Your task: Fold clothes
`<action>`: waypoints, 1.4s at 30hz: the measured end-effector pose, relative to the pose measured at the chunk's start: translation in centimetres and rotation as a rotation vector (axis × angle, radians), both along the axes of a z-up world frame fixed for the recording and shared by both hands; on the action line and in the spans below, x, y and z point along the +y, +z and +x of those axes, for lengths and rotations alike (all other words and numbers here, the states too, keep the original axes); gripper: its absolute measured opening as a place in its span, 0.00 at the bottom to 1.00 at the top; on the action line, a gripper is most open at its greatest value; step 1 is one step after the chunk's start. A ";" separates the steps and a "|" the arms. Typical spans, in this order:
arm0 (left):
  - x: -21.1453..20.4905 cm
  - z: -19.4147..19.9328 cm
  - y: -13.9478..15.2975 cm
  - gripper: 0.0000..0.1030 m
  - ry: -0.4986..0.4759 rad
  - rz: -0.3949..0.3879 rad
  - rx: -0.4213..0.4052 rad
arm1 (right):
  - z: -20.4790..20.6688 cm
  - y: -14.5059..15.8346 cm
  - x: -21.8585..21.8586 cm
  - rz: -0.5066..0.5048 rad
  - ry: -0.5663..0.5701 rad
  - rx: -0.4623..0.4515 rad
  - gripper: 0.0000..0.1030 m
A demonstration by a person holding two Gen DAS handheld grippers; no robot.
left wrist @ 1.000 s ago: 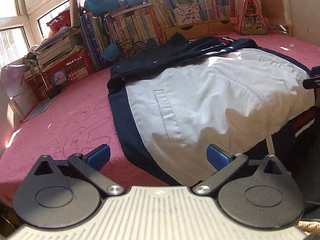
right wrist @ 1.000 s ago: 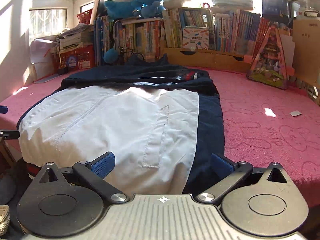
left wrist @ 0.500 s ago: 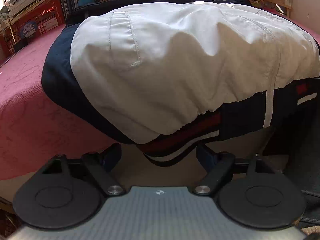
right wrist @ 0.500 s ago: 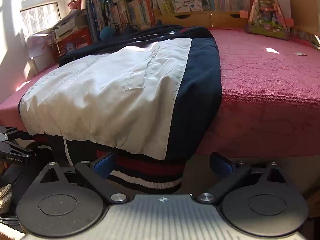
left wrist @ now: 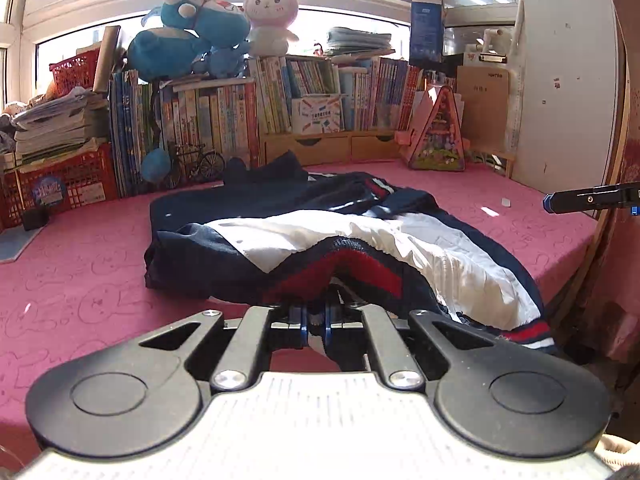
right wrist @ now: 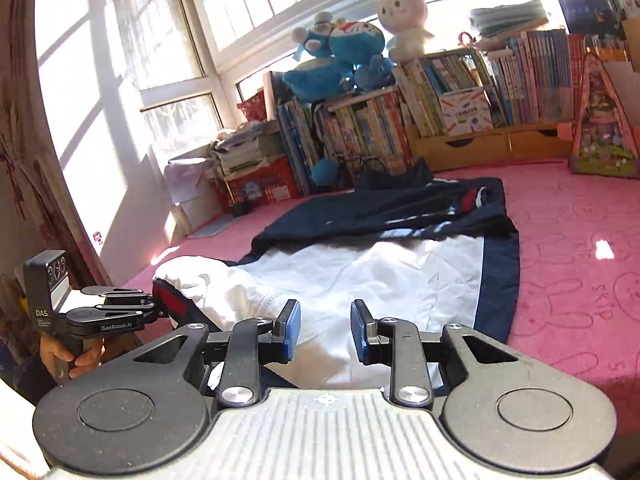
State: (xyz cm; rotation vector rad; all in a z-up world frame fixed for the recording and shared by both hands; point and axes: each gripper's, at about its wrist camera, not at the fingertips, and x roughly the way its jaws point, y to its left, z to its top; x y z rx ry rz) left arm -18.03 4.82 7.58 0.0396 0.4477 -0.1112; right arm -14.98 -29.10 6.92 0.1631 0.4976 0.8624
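The left gripper is clamped on the striped hem of the navy-and-white jacket at lower centre. The right gripper is closing, white fabric between its narrowing pads. The jacket lies mid-frame on the pink bed; judging by this, folding has barely begun.

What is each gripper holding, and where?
Left gripper pinches the jacket by its red-striped hem. Right gripper: jaws closing, gripping nothing yet.
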 end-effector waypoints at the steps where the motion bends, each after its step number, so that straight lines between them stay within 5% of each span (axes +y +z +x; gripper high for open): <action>1: 0.2 2.2 0.3 0.07 0.032 0.021 -0.003 | 1.8 1.3 0.9 0.014 -0.013 -0.025 0.28; 4: 0.6 9.0 0.9 0.10 0.133 0.085 -0.008 | 8.1 3.0 3.8 -0.008 -0.088 -0.047 0.28; 8: 1.5 16.1 -1.8 0.13 0.208 0.021 0.145 | 16.9 0.2 6.6 -0.069 -0.206 0.079 0.28; 11: 2.7 16.6 -4.3 0.13 0.213 -0.024 0.211 | 13.4 -0.9 6.5 -0.129 -0.082 -0.031 0.42; 13: 2.7 16.5 -5.3 0.14 0.205 -0.010 0.218 | 8.6 -1.2 6.3 -0.230 0.005 -0.181 0.73; 16: 3.0 16.3 -6.0 0.14 0.197 -0.015 0.226 | 1.7 -2.6 6.2 -0.364 0.096 -0.300 0.95; 20: 3.4 16.3 -5.9 0.14 0.188 -0.031 0.224 | -4.2 -5.5 8.5 -0.427 0.186 -0.352 1.00; 23: 3.7 16.2 -5.3 0.14 0.187 -0.028 0.213 | -5.7 -8.7 11.3 -0.655 0.123 -0.570 0.82; 24: 3.8 16.1 -5.0 0.14 0.183 -0.029 0.208 | -5.7 -9.6 12.0 -0.727 0.104 -0.624 0.46; 25: 3.9 16.0 -4.6 0.14 0.179 -0.031 0.204 | -4.8 -9.5 12.2 -0.734 0.107 -0.607 0.23; 26: 4.0 16.0 -4.2 0.14 0.187 -0.023 0.187 | -3.5 -8.6 12.0 -0.692 0.091 -0.579 0.15; 31: 4.2 18.6 -2.6 0.22 0.234 0.003 0.125 | 6.4 -3.5 12.3 -0.519 -0.097 -0.504 0.14; 35: 4.4 20.8 -1.6 0.27 0.242 -0.005 0.105 | 19.8 -1.0 11.1 -0.348 -0.388 -0.252 0.16; 36: 4.6 20.6 -1.2 0.28 0.226 -0.006 0.092 | 21.9 -0.6 10.2 -0.271 -0.432 -0.170 0.21; 38: 4.8 19.6 -0.6 0.40 0.208 0.067 0.041 | 22.7 -0.1 7.4 -0.146 -0.464 -0.147 0.50; 39: 4.9 19.2 -0.6 0.63 0.209 0.112 0.019 | 22.1 -0.1 6.4 -0.154 -0.503 -0.215 0.83; 40: 5.1 18.8 -0.6 0.85 0.210 0.157 -0.002 | 21.4 0.0 5.3 -0.162 -0.542 -0.284 1.00; 42: 5.3 18.3 -0.6 0.87 0.205 0.228 -0.029 | 20.8 -0.2 4.0 -0.224 -0.541 -0.336 1.00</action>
